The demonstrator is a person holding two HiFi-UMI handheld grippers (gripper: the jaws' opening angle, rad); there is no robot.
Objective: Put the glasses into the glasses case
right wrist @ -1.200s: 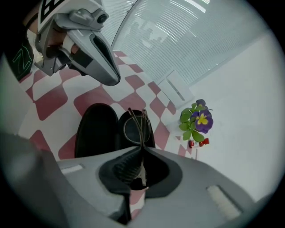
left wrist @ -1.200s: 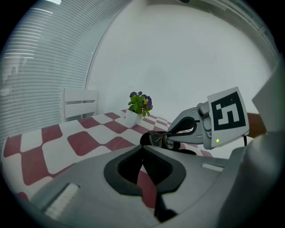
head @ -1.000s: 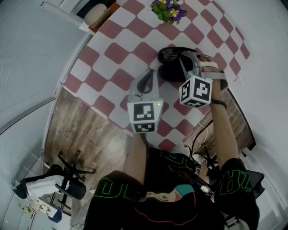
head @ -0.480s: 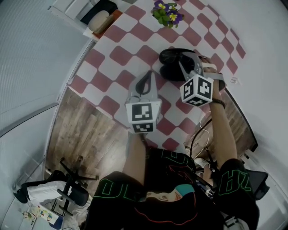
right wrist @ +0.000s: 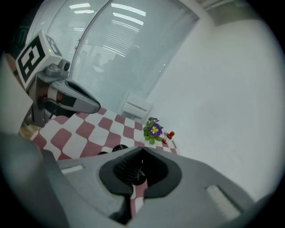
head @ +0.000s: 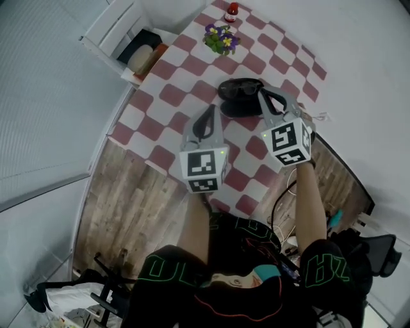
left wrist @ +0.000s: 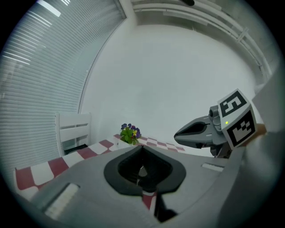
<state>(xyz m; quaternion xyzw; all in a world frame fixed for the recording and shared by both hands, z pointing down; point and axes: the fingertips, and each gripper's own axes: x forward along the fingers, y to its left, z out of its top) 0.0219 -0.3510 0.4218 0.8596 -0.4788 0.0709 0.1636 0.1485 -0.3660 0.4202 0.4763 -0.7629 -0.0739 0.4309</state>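
The black glasses case (head: 238, 102) lies open on the red-and-white checked table (head: 173, 96), with the dark glasses (head: 242, 86) resting in it. My right gripper (head: 261, 93) hangs above the case's right side, shut, with nothing between its jaws. My left gripper (head: 208, 110) floats to the left of the case, clear of it, jaws together and empty. In the right gripper view, the right gripper (right wrist: 141, 151) points down at the table, and bits of the case (right wrist: 118, 148) show just over it. The left gripper (left wrist: 141, 149) faces the far wall.
A pot of purple and yellow flowers (head: 221, 38) and a small red bottle (head: 232, 9) stand at the table's far end. A white chair (head: 128, 38) with items on it is beyond the left edge. Cables (head: 282, 205) hang off the near right edge.
Both grippers have risen off the table. The right one lifted up and away from the case and rolled; the case and glasses stay where they were.
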